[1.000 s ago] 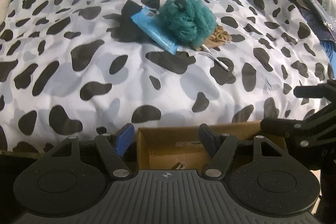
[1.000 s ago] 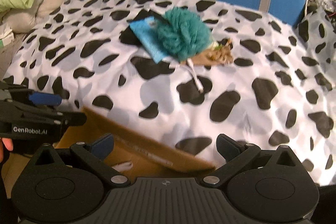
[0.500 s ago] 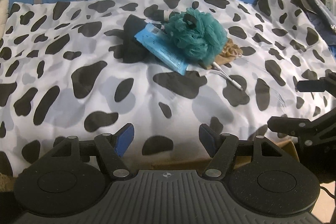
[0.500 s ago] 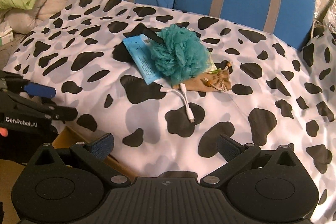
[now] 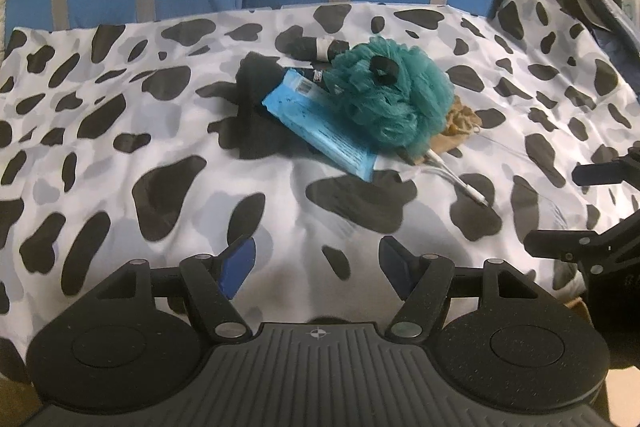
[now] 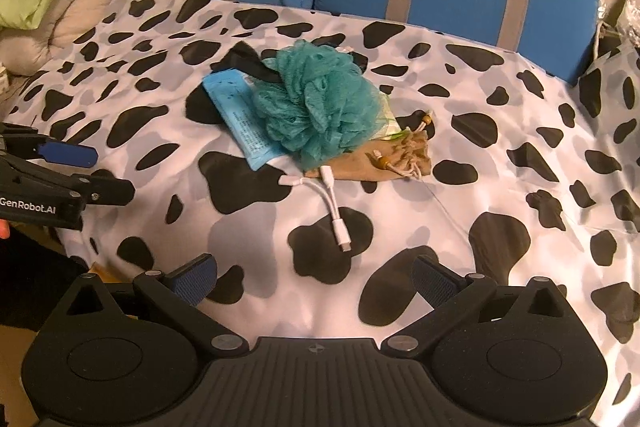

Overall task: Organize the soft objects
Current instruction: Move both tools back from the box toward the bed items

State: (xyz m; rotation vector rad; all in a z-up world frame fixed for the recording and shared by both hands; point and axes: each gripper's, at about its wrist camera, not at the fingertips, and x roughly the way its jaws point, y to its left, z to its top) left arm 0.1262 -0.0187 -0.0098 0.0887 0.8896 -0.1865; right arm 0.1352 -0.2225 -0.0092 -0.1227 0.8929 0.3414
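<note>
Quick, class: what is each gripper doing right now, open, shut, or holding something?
Left gripper: open, holding nothing, above the spotted sheet.
Right gripper: open, holding nothing, short of the white cable.

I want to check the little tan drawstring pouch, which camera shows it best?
The right wrist view: the tan pouch lies mostly in the open there, with its beaded cords visible, beside the teal bath pouf. In the left wrist view the pouch is largely hidden behind the pouf.
</note>
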